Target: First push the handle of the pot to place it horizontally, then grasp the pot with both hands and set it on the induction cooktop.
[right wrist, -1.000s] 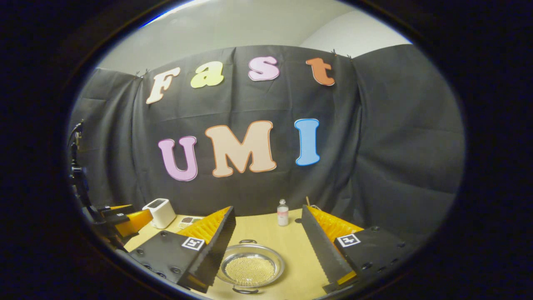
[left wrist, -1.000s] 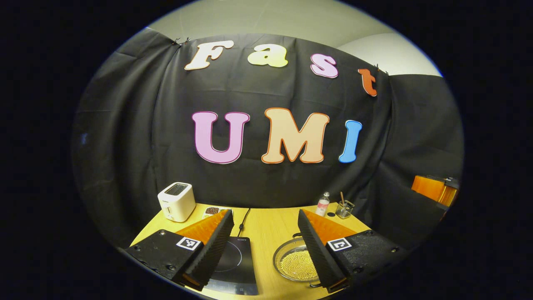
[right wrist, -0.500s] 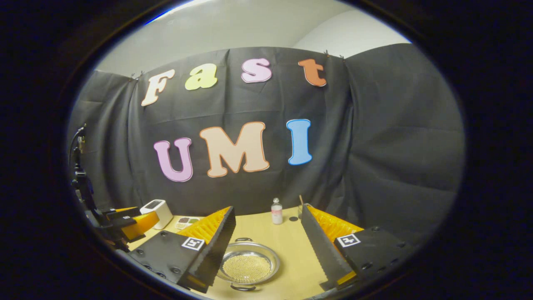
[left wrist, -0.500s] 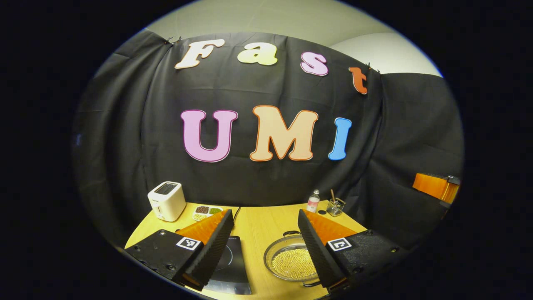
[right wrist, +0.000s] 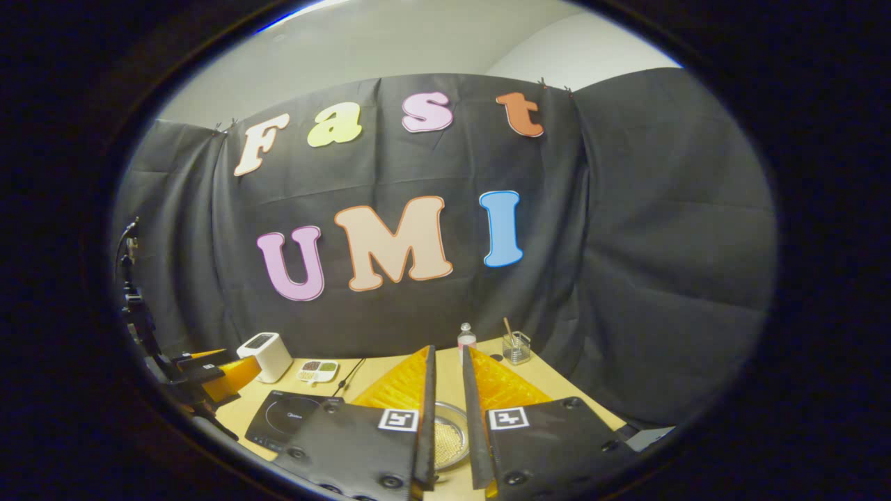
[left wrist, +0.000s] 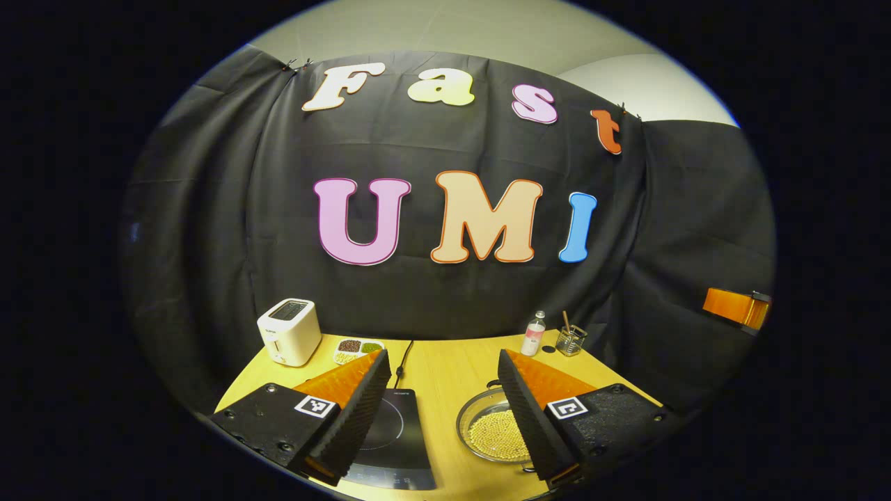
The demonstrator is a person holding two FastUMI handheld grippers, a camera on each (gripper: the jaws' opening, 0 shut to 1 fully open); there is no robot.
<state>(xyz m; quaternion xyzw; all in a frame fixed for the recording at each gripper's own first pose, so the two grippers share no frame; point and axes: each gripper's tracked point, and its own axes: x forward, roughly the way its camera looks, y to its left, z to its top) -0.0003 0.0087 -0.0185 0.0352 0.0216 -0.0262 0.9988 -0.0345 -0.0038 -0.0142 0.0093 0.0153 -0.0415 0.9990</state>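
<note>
Black cloth backs a wooden tabletop (left wrist: 445,372) where the pot (left wrist: 491,431), holding small pale beads, sits just right of the induction cooktop (left wrist: 397,442), close enough for a short transfer. I hold my left hand-held gripper (left wrist: 442,417) spread wide above both, empty. My right hand-held gripper (right wrist: 445,424) has its fingers drawn narrow with only a slit between them, holding nothing, which I judge suits nudging a pot handle sideways.

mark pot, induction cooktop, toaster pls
pot (left wrist: 495,433): left gripper view, on the yellow beads inside it.
induction cooktop (left wrist: 397,435): left gripper view, on its dark glass top.
toaster (left wrist: 290,332): left gripper view, on its white front face.
</note>
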